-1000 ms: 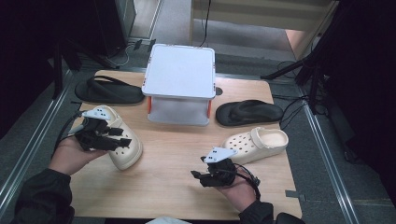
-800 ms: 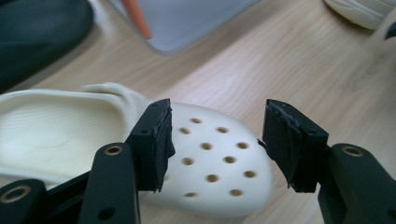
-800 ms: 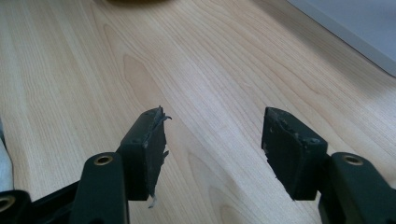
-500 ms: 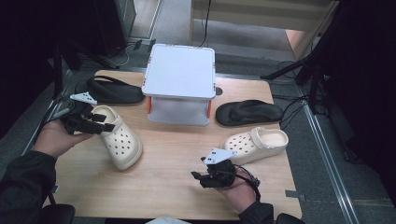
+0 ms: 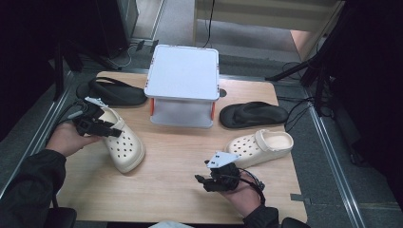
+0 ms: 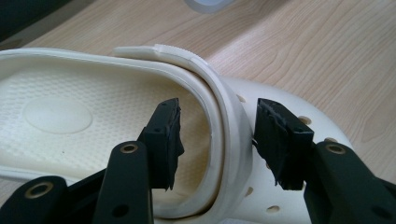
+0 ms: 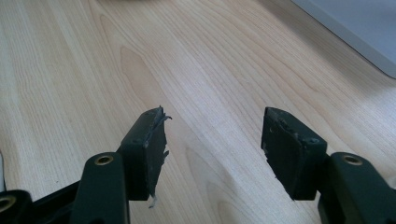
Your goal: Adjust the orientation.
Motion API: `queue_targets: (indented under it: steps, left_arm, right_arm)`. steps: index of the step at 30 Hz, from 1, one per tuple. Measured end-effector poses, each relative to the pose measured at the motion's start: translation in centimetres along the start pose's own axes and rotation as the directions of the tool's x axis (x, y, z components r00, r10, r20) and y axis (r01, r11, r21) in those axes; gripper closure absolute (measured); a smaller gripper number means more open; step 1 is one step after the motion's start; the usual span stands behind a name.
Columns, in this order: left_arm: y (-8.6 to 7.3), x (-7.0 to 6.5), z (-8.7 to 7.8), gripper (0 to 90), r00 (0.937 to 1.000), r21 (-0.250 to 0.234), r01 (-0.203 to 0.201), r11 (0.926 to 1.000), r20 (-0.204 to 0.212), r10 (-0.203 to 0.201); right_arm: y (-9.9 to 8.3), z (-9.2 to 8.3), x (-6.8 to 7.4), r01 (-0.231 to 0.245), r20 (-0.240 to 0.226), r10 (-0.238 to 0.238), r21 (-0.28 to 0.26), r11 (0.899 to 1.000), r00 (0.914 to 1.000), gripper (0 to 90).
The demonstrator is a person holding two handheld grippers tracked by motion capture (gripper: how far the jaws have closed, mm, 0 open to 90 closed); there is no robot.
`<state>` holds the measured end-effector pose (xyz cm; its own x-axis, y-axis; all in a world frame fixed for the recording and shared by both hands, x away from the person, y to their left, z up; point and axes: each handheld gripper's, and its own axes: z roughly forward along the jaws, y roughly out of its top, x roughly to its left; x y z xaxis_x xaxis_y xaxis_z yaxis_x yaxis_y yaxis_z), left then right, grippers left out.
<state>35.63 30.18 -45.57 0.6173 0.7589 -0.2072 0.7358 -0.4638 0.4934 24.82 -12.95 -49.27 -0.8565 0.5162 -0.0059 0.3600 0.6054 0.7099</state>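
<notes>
The left claw (image 6: 217, 140), its jaws just closing but not yet pinching, straddles the heel strap (image 6: 224, 116) of the cream clog (image 5: 121, 142) at the desk's (image 5: 180, 156) left, toe pointing away, while the right claw (image 5: 205, 180) hangs spread nearby.

No readable text, no labels, no brands, no numbers, no signs anywhere

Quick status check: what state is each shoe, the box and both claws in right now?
Left claw: jaws have just been closing, astride the rim and strap of the left cream clog, not yet pressing.
Left cream clog: upright on the table, strap folded forward.
Right claw: open, nothing between the jaws.
Right cream clog: upright, untouched.
Two black flip-flops: flat, sole down.
White box: lid on.
</notes>
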Motion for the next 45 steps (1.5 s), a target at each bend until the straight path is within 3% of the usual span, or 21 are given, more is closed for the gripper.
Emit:
queue_targets:
  steps: [5, 7, 10, 19, 25, 34, 45]
  left_arm:
    - [0.7, 0.2, 0.1, 55.9, 0.9993, 0.053, -0.009, 0.9985, 0.036, 0.007]
    - [1.1, 0.3, 0.2, 61.8, 0.9976, 0.074, -0.013, 0.9972, 0.069, 0.008]
    - [1.4, 0.4, 0.2, 66.9, 0.9966, 0.098, -0.007, 0.9952, 0.082, -0.001]
    - [1.8, 0.3, -0.2, 77.0, 0.9922, 0.114, 0.011, 0.9934, 0.122, -0.025]
    - [2.2, -0.7, -1.3, 78.8, 0.9957, 0.083, -0.002, 0.9966, 0.092, -0.005]
    - [2.5, -2.5, -3.5, 78.8, 0.9947, 0.037, 0.005, 0.9993, 0.102, -0.008]
    - [3.2, -6.4, -3.7, 78.5, 0.9860, 0.017, -0.046, 0.9988, 0.161, 0.042]
  right_arm:
    - [0.0, 0.0, 0.0, 0.007, 0.001, -0.007, 0.001, 1.000, 1.0000, 41.0]
    - [0.0, 0.0, 0.0, 0.009, 0.002, -0.009, 0.002, 1.000, 1.0000, 41.0]
    - [0.0, 0.0, 0.0, 0.010, 0.006, -0.010, 0.001, 1.000, 0.9999, 41.0]
    - [0.0, -0.1, 0.0, 0.007, 0.008, -0.007, -0.003, 1.000, 0.9999, 41.1]
    - [0.0, -0.2, 0.0, 0.006, 0.008, -0.006, -0.003, 1.000, 0.9999, 41.4]
    - [0.0, -0.2, 0.0, 0.007, 0.008, -0.007, -0.005, 1.000, 0.9999, 41.6]
    - [0.2, -0.5, 0.0, 0.002, 0.008, -0.001, -0.043, 0.999, 1.0000, 41.8]
